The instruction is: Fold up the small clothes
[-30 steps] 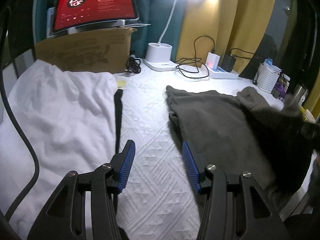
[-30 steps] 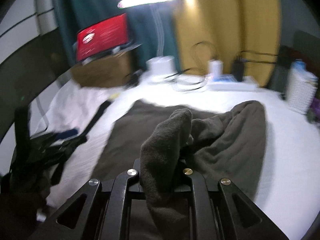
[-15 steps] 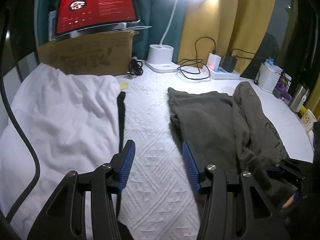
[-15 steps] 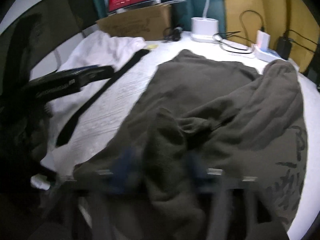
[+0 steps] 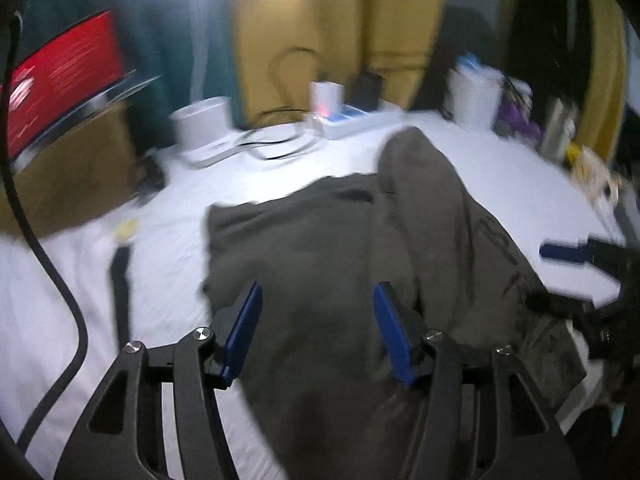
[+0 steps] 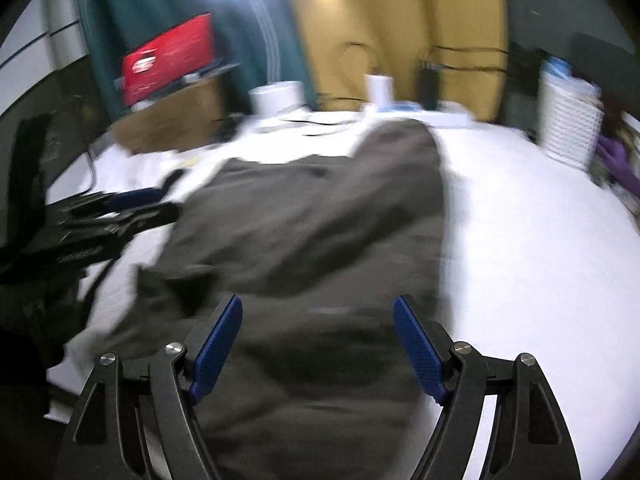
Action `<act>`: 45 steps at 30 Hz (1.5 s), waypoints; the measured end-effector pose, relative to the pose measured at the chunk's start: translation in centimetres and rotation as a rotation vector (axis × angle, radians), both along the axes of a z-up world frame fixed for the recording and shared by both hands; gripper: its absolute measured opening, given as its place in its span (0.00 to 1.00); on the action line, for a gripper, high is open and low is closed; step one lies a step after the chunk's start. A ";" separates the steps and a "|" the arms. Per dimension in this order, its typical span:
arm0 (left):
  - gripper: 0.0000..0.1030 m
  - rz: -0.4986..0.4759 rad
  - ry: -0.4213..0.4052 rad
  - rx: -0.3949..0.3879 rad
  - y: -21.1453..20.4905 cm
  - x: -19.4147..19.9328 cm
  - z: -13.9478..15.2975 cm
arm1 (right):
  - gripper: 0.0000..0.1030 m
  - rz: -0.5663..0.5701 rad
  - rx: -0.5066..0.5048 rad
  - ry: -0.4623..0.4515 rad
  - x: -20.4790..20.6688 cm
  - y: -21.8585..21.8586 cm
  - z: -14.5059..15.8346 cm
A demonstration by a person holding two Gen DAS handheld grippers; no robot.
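Cloth first: a dark grey-brown soft garment [image 5: 320,264] is lying spread on the white quilted bed cover [image 5: 500,184], with one side folded over itself into a long ridge running away from the cameras. Faint dark print is showing on the garment's right part in the left wrist view. Both views are blurring.

Above the garment's near edge, the left gripper [image 5: 318,328] is hovering with its blue-padded fingers [image 5: 244,328] apart; its jaws have just been opening further, and only flat cloth is lying below the gap, not pinched. The right gripper [image 6: 318,344] is hanging over the same garment's near part, its blue fingers [image 6: 416,348] spread wide after just opening, and no cloth is caught between them. Each gripper is showing at the edge of the other's view, on either side of the garment.

Left of the garment, a narrow black strap [image 5: 120,280] is lying on the cover. Beyond the garment's far end, a white lamp base [image 5: 202,120], tangled black cables [image 5: 280,140] and a white power strip [image 5: 352,120] are sitting against yellow curtains [image 5: 340,20]. Further left, a red-lit screen [image 5: 64,76] is resting on a brown cardboard box [image 5: 72,168]. To the garment's far right, a white woven basket [image 6: 570,120] is standing.
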State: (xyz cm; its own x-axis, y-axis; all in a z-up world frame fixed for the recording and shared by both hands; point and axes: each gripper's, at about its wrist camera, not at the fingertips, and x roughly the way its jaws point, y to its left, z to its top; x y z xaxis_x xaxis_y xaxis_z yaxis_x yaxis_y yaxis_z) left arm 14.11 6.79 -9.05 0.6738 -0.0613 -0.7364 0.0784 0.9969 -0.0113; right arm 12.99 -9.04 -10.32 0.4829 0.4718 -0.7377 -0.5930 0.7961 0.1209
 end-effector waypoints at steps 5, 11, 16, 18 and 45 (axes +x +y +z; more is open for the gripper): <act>0.56 -0.145 0.078 0.160 -4.1 2.7 -1.4 | 0.77 -0.073 0.000 0.015 2.9 -3.2 -0.8; 0.56 -0.242 0.122 0.328 -7.2 4.6 -3.2 | 0.77 -0.107 0.025 0.040 6.0 -5.1 -1.7; 0.54 -0.288 0.127 0.352 -7.9 5.7 -3.4 | 0.77 -0.122 0.037 0.068 7.5 -6.0 -2.5; 0.11 -0.281 0.138 0.290 -7.0 5.8 -2.7 | 0.77 -0.128 0.042 0.081 8.0 -6.2 -2.9; 0.56 -0.173 0.145 -0.160 -0.8 -5.9 -1.0 | 0.77 -0.079 -0.027 0.070 4.5 -1.8 -2.9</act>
